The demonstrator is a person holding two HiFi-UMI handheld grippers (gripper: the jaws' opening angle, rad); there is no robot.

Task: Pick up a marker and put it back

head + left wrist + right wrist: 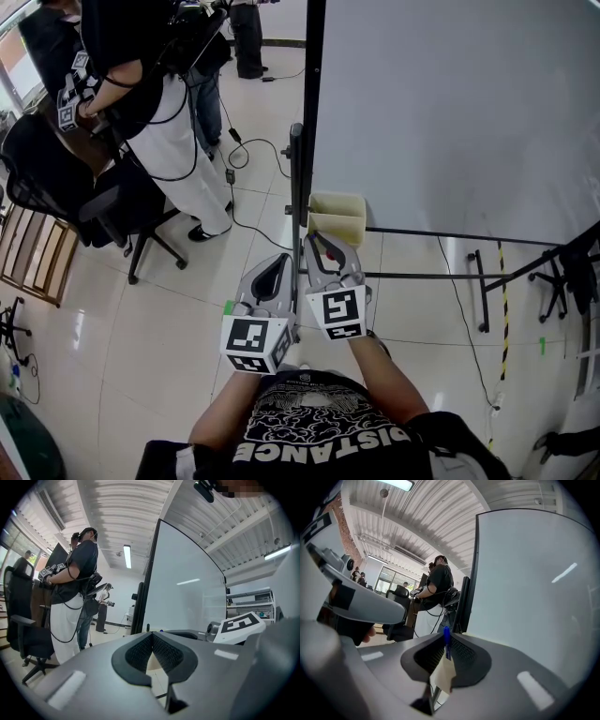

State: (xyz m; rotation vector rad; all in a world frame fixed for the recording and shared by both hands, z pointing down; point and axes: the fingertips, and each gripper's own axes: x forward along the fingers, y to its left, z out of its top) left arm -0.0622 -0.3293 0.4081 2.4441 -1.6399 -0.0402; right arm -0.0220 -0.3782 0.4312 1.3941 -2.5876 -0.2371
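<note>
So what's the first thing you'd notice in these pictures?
The big whiteboard fills the right of the head view, with a beige box at its bottom corner. Close by, the right gripper pinches a blue marker between its jaws, while the left gripper beside it is shut and empty.

Left gripper (pixel 277 262), right gripper (pixel 320 238) side by side, near beige bin (pixel 349 208).

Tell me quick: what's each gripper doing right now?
Left gripper: closed, nothing between its jaws.
Right gripper: closed on a blue marker.
</note>
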